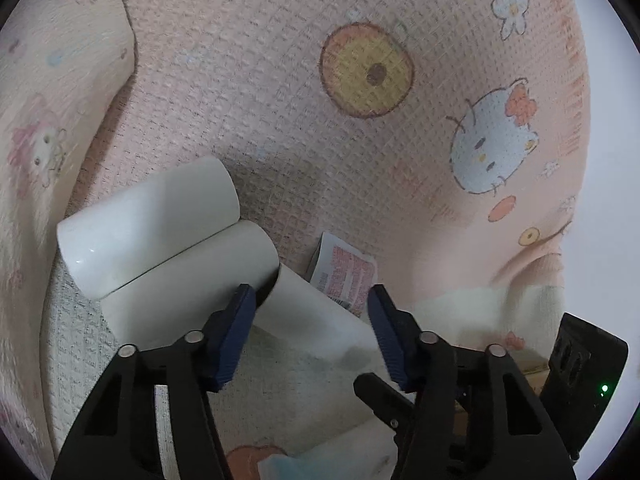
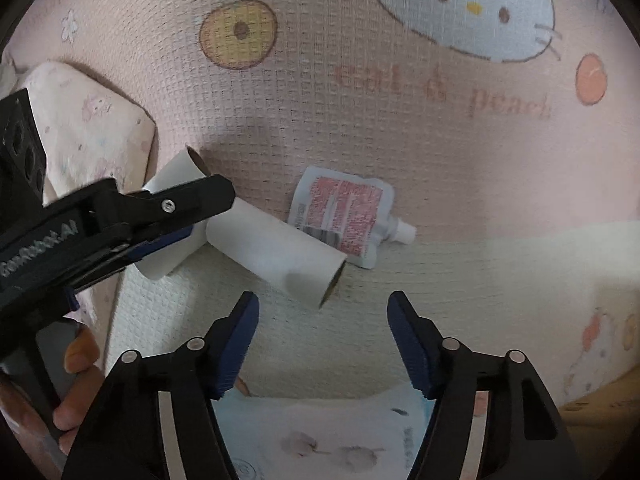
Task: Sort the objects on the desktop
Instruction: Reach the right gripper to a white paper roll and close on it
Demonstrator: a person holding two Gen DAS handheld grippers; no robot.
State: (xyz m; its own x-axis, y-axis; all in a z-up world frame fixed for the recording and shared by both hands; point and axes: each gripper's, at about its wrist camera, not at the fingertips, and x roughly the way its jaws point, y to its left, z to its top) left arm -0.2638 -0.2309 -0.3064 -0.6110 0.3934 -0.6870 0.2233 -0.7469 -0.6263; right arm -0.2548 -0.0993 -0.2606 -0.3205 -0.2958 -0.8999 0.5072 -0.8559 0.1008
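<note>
Three white paper rolls lie on a pink cartoon-print blanket [image 1: 280, 100]. Two of them [image 1: 148, 208] [image 1: 188, 276] lie side by side at the left. The third roll [image 1: 316, 316] lies between the blue pads of my left gripper [image 1: 311, 292], which is open around it; I see no pad pressing on it. A small spouted pouch with a red label [image 2: 340, 216] lies just beyond that roll [image 2: 280, 252]. My right gripper [image 2: 323, 298] hangs open over the cream part of the blanket, just short of the roll's open end, with nothing between its fingers.
A pale printed pillow [image 1: 60, 80] lies at the left. A tissue pack [image 2: 320, 440] lies under my right gripper. In the right wrist view my left gripper [image 2: 208, 218] reaches in from the left, with a person's hand [image 2: 76, 360] behind it. One right finger [image 1: 380, 396] shows in the left wrist view.
</note>
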